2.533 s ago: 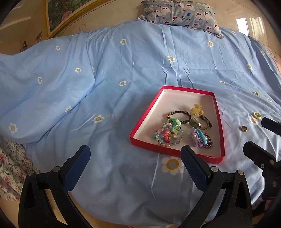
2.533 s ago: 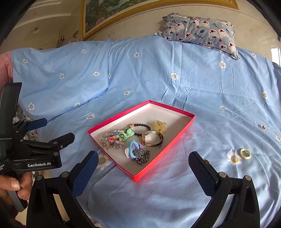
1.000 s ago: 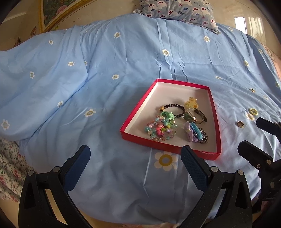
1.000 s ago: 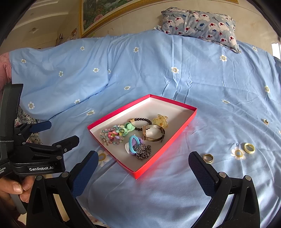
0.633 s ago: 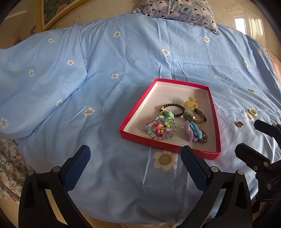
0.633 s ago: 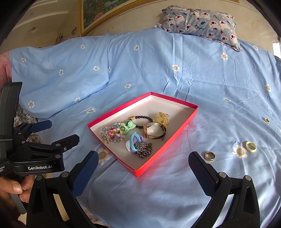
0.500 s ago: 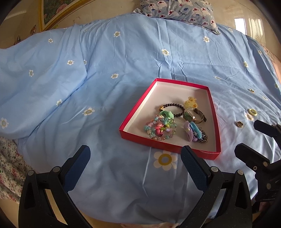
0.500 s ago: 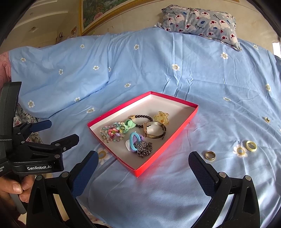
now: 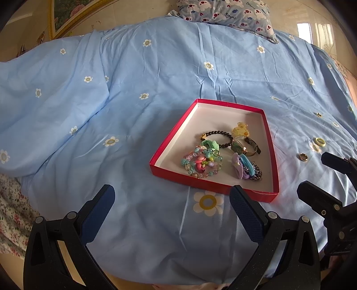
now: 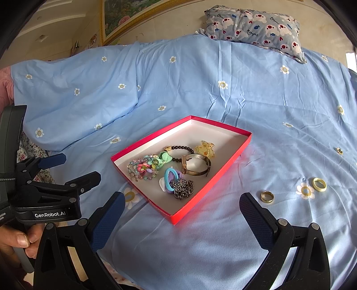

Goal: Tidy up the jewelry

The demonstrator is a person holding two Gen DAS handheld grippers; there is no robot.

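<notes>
A shallow red box (image 9: 171, 136) (image 10: 225, 169) with a white floor lies on the blue flowered bedspread. It holds a dark bead bracelet (image 9: 219, 135), a watch (image 10: 196, 166), a colourful bead bracelet (image 9: 202, 161), hair ties, a chain (image 10: 181, 188) and a yellow clip (image 10: 205, 149). To the right of the box, on the spread, lie a gold ring (image 10: 267, 196) (image 9: 303, 156) and a pale yellow ring (image 10: 319, 184) (image 9: 320, 141). My left gripper (image 9: 171, 207) is open near the box's front edge. My right gripper (image 10: 181, 210) is open, just short of the gold ring.
A patterned pillow (image 10: 254, 21) rests at the head of the bed, below a framed picture (image 10: 125, 15). A small gold stud (image 10: 339, 151) lies further right on the spread. A hand (image 10: 13, 241) holds the left gripper at the bed's near edge.
Both cameras have drifted slightly; the box and rings now sit a little nearer and lower in the right wrist view. Both grippers stay open and nothing on the bed has moved.
</notes>
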